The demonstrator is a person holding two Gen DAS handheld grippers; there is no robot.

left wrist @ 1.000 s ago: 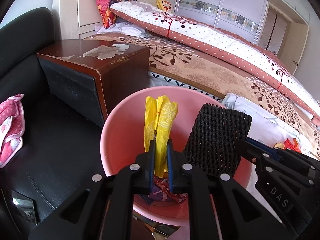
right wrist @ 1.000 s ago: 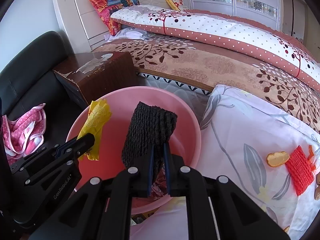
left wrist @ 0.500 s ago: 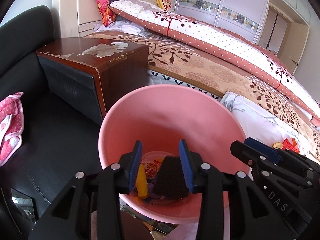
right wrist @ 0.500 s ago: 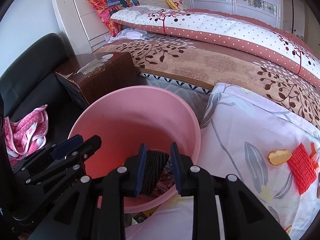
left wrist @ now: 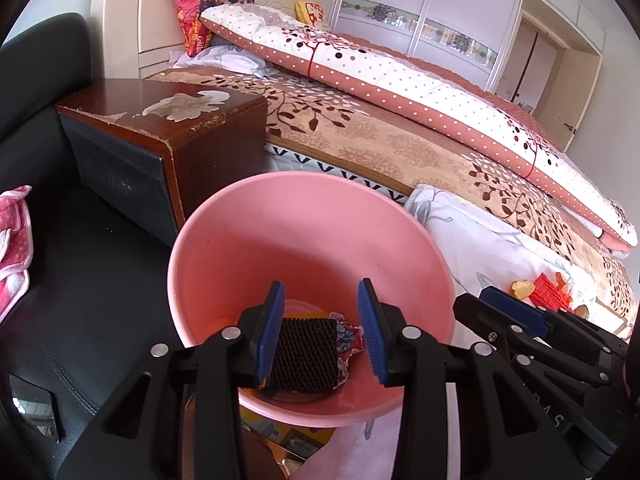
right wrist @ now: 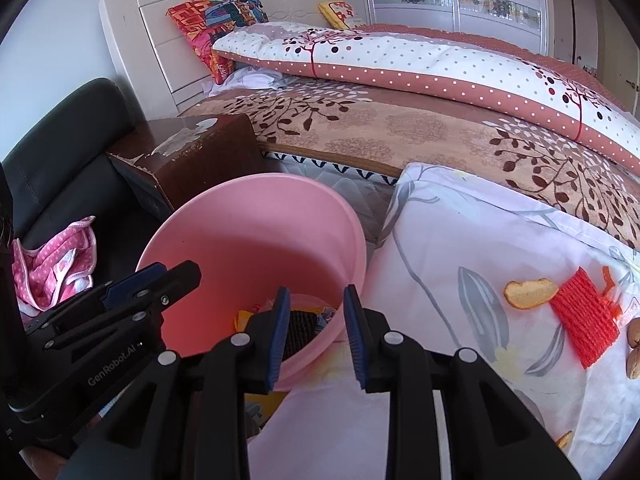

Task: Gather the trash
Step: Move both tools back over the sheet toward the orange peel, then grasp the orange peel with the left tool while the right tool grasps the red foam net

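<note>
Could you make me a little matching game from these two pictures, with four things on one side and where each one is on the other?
Things:
1. black foam net
2. red foam net
3. pink dotted cloth
4. comic-print pillow

Places:
A. against the headboard
B. at the bottom of the pink bin
C. on the black seat
D. on the white flowered sheet, beside a piece of peel

Pairs: 1-B, 2-D, 3-C, 4-A
</note>
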